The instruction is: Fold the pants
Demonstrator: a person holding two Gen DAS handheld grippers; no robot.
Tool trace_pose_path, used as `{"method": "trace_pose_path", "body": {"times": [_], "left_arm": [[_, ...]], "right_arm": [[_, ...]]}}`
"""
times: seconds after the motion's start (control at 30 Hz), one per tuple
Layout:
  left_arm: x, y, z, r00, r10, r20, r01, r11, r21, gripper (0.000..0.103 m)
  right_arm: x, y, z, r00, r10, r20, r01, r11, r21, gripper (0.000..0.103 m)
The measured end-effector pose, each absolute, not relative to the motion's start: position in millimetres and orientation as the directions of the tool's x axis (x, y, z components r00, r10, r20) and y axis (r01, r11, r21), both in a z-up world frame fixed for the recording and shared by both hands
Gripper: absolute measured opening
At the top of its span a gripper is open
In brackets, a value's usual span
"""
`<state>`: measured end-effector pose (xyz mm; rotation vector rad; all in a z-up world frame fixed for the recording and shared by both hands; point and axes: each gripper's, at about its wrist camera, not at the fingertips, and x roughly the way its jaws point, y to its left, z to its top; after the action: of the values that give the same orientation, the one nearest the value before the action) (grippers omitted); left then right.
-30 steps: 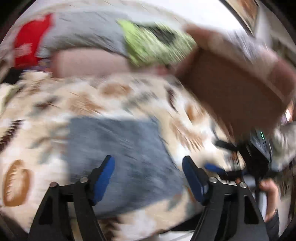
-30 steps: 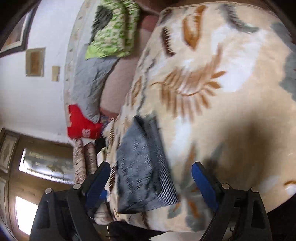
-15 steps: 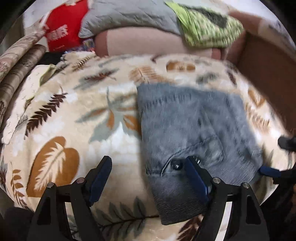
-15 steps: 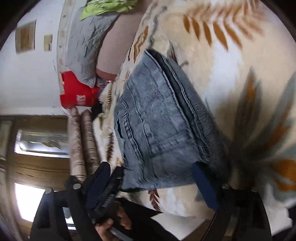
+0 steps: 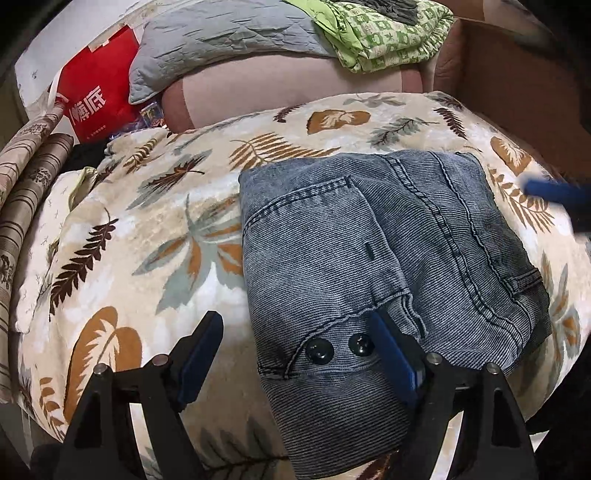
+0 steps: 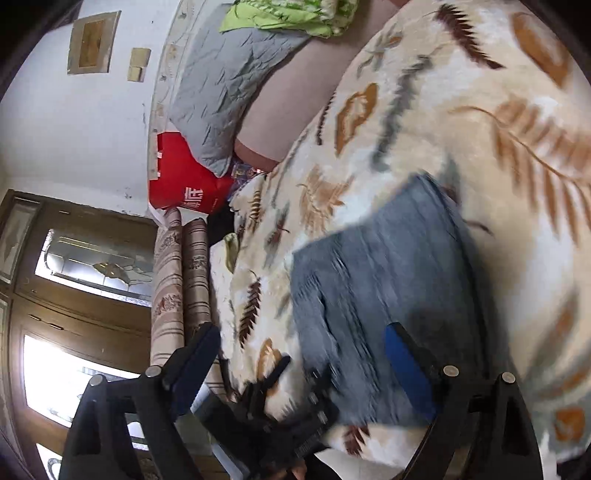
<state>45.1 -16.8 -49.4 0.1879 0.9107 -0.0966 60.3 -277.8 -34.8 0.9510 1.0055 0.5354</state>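
Jeans (image 5: 388, 266), grey-blue corduroy-ribbed denim, folded into a compact block on the leaf-print blanket (image 5: 147, 229), waistband with two dark buttons (image 5: 319, 350) nearest the left wrist camera. Left gripper (image 5: 295, 347) spread wide and empty, one blue pad off the jeans over bare blanket, the other over the waistband beside the buttons; contact with the cloth cannot be told. Right gripper (image 6: 301, 354) likewise wide apart, gripping nothing, hovering at the near edge of the jeans (image 6: 380, 295) in a view smeared by motion. Beyond the jeans, against the wall: grey quilt (image 5: 221, 37), green patterned bedding (image 5: 388, 33), red bag (image 5: 99, 92).

Fold judged close to done, perhaps only a tidy-up or one more halving left. Risks from here: a pad snagging a pocket seam or the loose upper layer and dragging the block open; a pinch of only the top ply, peeling the layers apart on lifting; plush blanket pile caught together with denim, skewing the stack; a fast sweep from the right side shoving the bundle crooked toward the blanket's edge.
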Motion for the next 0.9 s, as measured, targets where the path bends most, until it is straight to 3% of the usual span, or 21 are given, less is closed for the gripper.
{"method": "trace_pose_path", "body": {"times": [0.13,0.17,0.2,0.23,0.3,0.33,0.43,0.57,0.67,0.9], "left_arm": [[43.1,-17.2,-48.5,0.608,-0.008,-0.794,0.159,0.981,0.112,0.082],[44.5,-15.3,-48.1,0.599,-0.018,-0.801,0.158,0.983,0.096,0.082],[44.4,-13.7,-46.5,0.593,-0.036,-0.804,0.161,0.984,0.074,0.082],[45.3,-10.2,-44.1,0.584,-0.068,-0.809,0.166,0.985,0.037,0.082],[42.9,1.5,-32.7,0.580,-0.112,-0.807,0.143,0.989,-0.034,0.082],[41.4,8.9,-26.5,0.588,-0.139,-0.797,0.120,0.989,-0.084,0.082],[42.1,26.9,-18.9,0.582,-0.225,-0.781,0.064,0.971,-0.232,0.083],[56.0,20.1,-63.0,0.441,-0.287,-0.851,0.053,0.954,-0.294,0.087],[60.1,29.4,-66.6,0.422,-0.341,-0.840,0.033,0.932,-0.362,0.089],[59.1,28.0,-69.4,0.440,-0.346,-0.829,0.042,0.930,-0.366,0.089]], "right_arm": [[115.0,-271.3,-41.4,0.439,0.764,-0.472,-0.002,0.527,0.850,0.092],[126.8,-273.8,-54.0,0.435,0.736,-0.519,0.032,0.564,0.825,0.092],[139.4,-279.5,-86.1,0.384,0.662,-0.644,0.142,0.647,0.749,0.088],[143.2,-284.3,-112.1,0.341,0.652,-0.678,0.221,0.645,0.731,0.084],[138.2,-293.2,-114.1,0.382,0.670,-0.636,0.227,0.599,0.768,0.082],[138.3,-289.7,-103.2,0.373,0.651,-0.661,0.208,0.635,0.744,0.082],[142.7,-266.0,-60.0,0.347,0.504,-0.791,0.106,0.817,0.567,0.084],[159.0,-218.6,-0.4,0.383,0.448,-0.808,-0.083,0.888,0.453,0.102],[192.6,-148.5,23.9,0.329,0.359,-0.874,-0.279,0.921,0.273,0.103],[245.7,-33.7,-55.3,0.019,0.114,-0.993,-0.481,0.872,0.091,0.102]]}}
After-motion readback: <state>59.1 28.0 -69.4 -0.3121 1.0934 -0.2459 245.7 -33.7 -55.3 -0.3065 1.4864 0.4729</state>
